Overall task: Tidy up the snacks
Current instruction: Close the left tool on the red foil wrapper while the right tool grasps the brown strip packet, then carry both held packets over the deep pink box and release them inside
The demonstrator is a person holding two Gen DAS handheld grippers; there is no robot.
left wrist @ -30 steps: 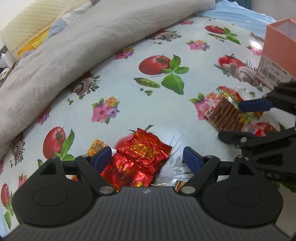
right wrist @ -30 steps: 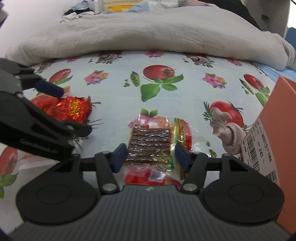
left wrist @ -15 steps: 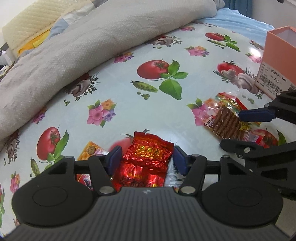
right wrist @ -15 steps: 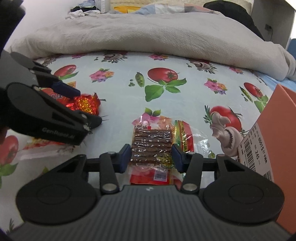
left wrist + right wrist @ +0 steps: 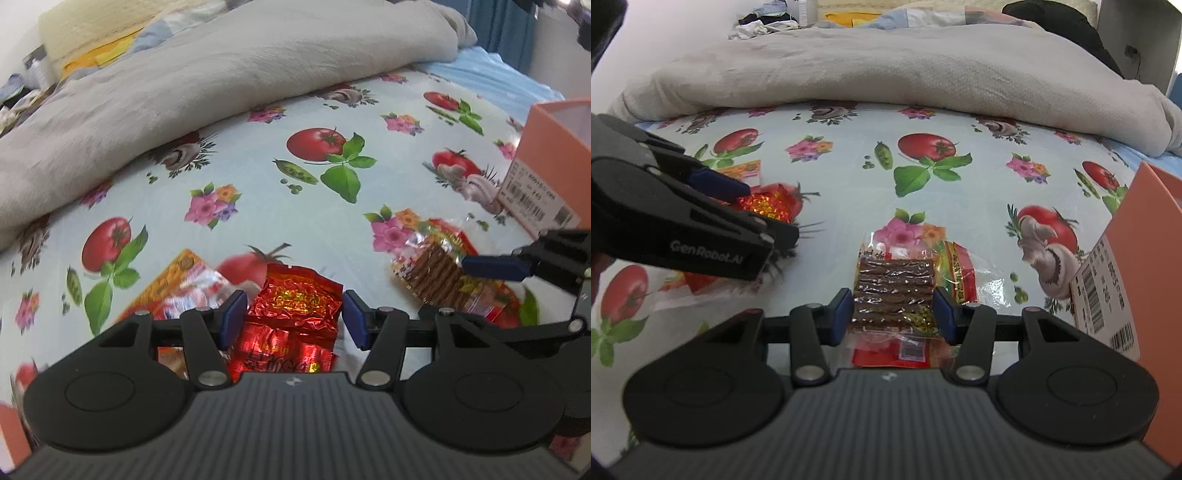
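Left tool (image 5: 293,317): blue pads close on either side of the red foil packet (image 5: 293,314), crinkled, glossy, gold print at centre; contact on the left looks made, right side cannot tell. Packet lies on the vegetable-print cloth (image 5: 258,177) over the bed, partly overlapping an orange-and-clear wrapper (image 5: 184,273).

Right tool (image 5: 892,314): pads pressed against the clear packet of brown sticks (image 5: 895,288) (sticks stacked in rows, red-yellow label along one edge). Orange box (image 5: 1145,258) with barcode sticker stands to the right.
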